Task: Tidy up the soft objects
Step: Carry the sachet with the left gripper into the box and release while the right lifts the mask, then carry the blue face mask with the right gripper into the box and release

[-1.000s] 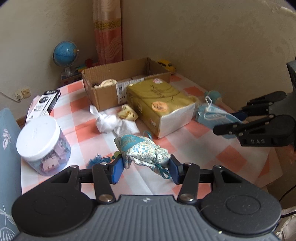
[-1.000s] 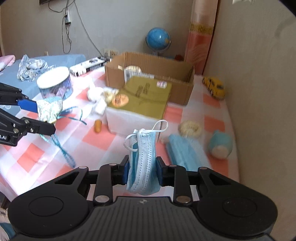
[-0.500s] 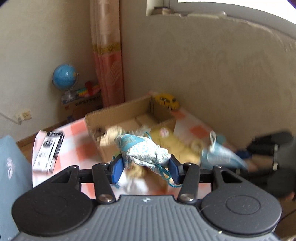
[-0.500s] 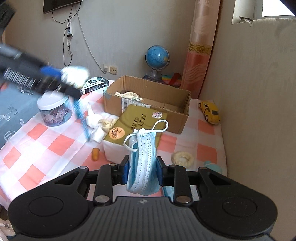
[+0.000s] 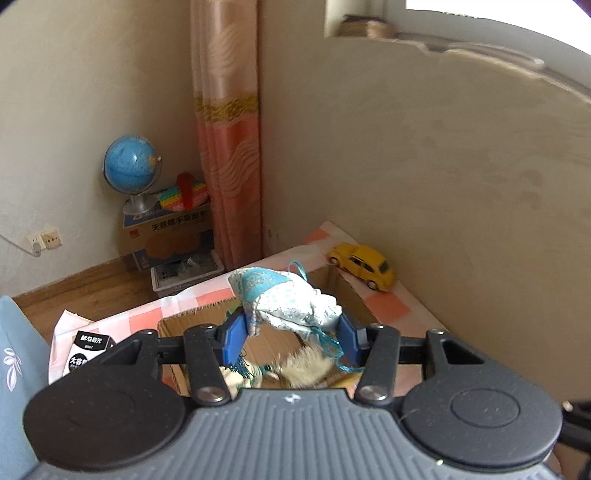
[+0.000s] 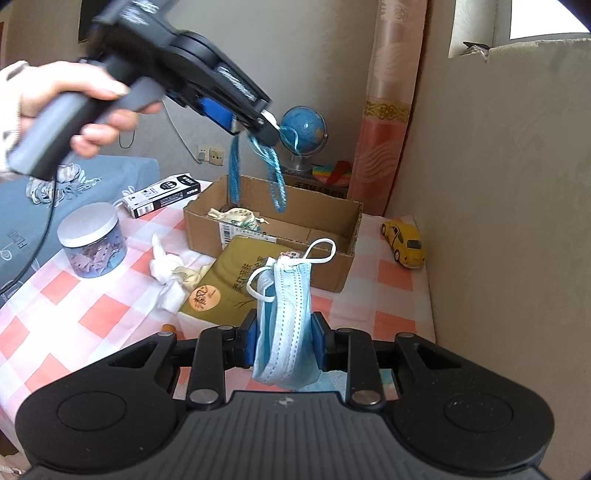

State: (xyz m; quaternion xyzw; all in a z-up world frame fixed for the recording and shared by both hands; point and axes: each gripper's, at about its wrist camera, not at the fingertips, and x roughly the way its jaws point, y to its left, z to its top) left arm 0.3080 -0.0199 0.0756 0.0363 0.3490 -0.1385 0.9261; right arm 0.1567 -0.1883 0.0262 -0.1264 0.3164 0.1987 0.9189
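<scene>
Left gripper [image 5: 291,334] clamps pouch [image 5: 286,301] above box [image 6: 273,225]. Right view alone shows box interior, pouch cords dangling over it. Right gripper [image 6: 283,341] grips mask [image 6: 286,325]; box at 12 o'clock.

Soft daylight from a blown-out window [image 6: 546,18], upper right above the curtain [image 6: 391,110]; walls evenly lit, shadows faint; fisheye bowing toward frame edges; motion blur on the hand [image 6: 70,110] left of the curtain; cardboard box [image 5: 351,295] contents smeared.
</scene>
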